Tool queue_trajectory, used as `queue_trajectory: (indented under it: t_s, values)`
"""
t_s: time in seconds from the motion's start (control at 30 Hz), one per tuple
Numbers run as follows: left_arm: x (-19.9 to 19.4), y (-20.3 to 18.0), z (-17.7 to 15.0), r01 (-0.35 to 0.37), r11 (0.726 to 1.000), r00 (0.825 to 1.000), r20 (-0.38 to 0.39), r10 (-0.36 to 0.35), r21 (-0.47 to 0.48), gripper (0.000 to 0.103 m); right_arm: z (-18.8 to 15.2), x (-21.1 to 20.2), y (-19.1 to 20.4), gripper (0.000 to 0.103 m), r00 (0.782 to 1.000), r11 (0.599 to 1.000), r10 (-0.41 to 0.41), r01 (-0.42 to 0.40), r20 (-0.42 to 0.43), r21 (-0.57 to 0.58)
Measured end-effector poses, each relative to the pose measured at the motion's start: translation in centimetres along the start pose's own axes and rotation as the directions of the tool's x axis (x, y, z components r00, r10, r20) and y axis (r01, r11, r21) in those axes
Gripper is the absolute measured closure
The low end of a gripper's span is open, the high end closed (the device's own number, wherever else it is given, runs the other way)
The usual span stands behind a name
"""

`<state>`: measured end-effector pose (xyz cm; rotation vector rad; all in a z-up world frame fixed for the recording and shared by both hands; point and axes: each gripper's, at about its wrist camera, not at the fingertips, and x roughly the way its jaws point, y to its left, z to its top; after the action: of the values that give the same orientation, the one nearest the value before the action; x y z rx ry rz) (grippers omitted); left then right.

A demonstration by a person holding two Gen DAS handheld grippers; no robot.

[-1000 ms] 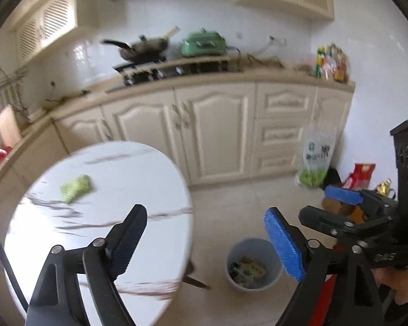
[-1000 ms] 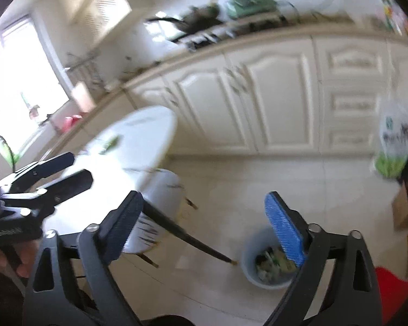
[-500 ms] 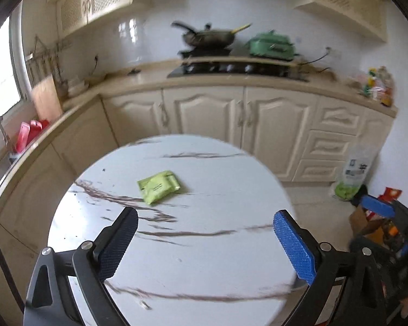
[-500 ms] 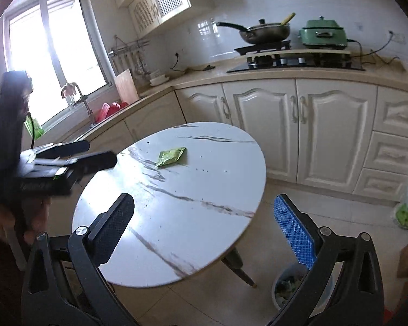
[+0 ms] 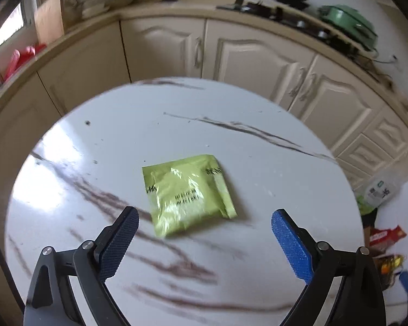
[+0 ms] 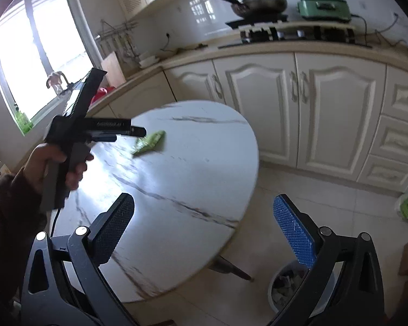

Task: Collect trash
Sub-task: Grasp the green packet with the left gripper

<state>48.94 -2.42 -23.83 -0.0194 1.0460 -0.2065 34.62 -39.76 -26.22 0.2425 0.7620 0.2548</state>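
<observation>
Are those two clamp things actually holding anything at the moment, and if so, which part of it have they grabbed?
Nothing is held. The left gripper is open above the green packet, which lies flat on the table. The right gripper is open and empty.

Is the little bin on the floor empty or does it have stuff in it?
It has stuff in it. In the right wrist view, crumpled trash shows inside the bin by the table. How full, I cannot tell.
</observation>
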Motion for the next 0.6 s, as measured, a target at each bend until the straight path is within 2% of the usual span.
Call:
queue_trajectory:
  t_s: [0.07, 0.13, 0.23, 0.27, 0.33, 0.37, 0.43, 0.47, 0.5, 0.6]
  values:
    - [1.4, 0.5, 0.7, 0.008, 1.000, 1.000, -0.004, -0.008, -0.029, 0.008, -0.5, 0.2, -1.1, 0.001, 1.000, 1.000, 0.001, -0.001, -0.009, 0.019]
    - [2.3, 0.9, 1.2, -0.023, 0.998, 1.000, -0.001, 0.023, -0.056, 0.008, -1.0, 0.3, -2.2, 0.001, 1.000, 0.999, 0.007, -0.007, -0.012, 0.038]
    - [3.5, 1.2, 0.9, -0.046, 0.997, 0.999, -0.029, 0.045, -0.060, 0.015, -1.5, 0.1, -3.3, 0.001, 1.000, 0.999, 0.001, 0.000, -0.012, 0.051]
    - [3.3, 1.0, 0.6, -0.074, 0.997, 0.997, -0.002, 0.074, -0.033, 0.020, -1.5, 0.1, -3.6, 0.001, 1.000, 0.998, -0.001, 0.002, -0.010, 0.056]
    - [3.8, 0.9, 0.6, -0.095, 0.995, 0.995, -0.003, 0.095, -0.006, 0.022, -1.7, -0.2, -4.3, 0.001, 1.000, 0.998, -0.003, 0.003, -0.004, 0.069]
    - [3.6, 0.8, 0.4, -0.094, 0.996, 0.996, 0.005, 0.094, 0.000, 0.026, -1.7, -0.2, -4.4, 0.001, 1.000, 0.997, -0.005, 0.005, -0.001, 0.072]
    - [3.2, 0.2, 0.2, -0.094, 0.996, 0.996, 0.006, 0.094, 0.000, 0.027, -1.8, -0.4, -4.9, 0.001, 1.000, 0.997, -0.014, 0.014, 0.003, 0.082]
    - [3.2, 0.2, 0.1, -0.094, 0.996, 0.996, 0.007, 0.094, -0.002, 0.031, -1.9, -0.5, -5.1, 0.001, 1.000, 0.996, -0.012, 0.012, 0.006, 0.087]
    - [3.1, -0.1, 0.1, -0.092, 0.996, 0.996, 0.010, 0.092, -0.002, 0.041, -1.9, -0.6, -5.0, 0.001, 1.000, 0.996, -0.014, 0.013, 0.007, 0.090]
    - [2.8, -1.6, 0.6, -0.095, 0.995, 0.995, 0.002, 0.095, 0.018, 0.051, -2.2, -1.2, -5.4, 0.001, 0.999, 0.995, -0.033, 0.031, 0.011, 0.095]
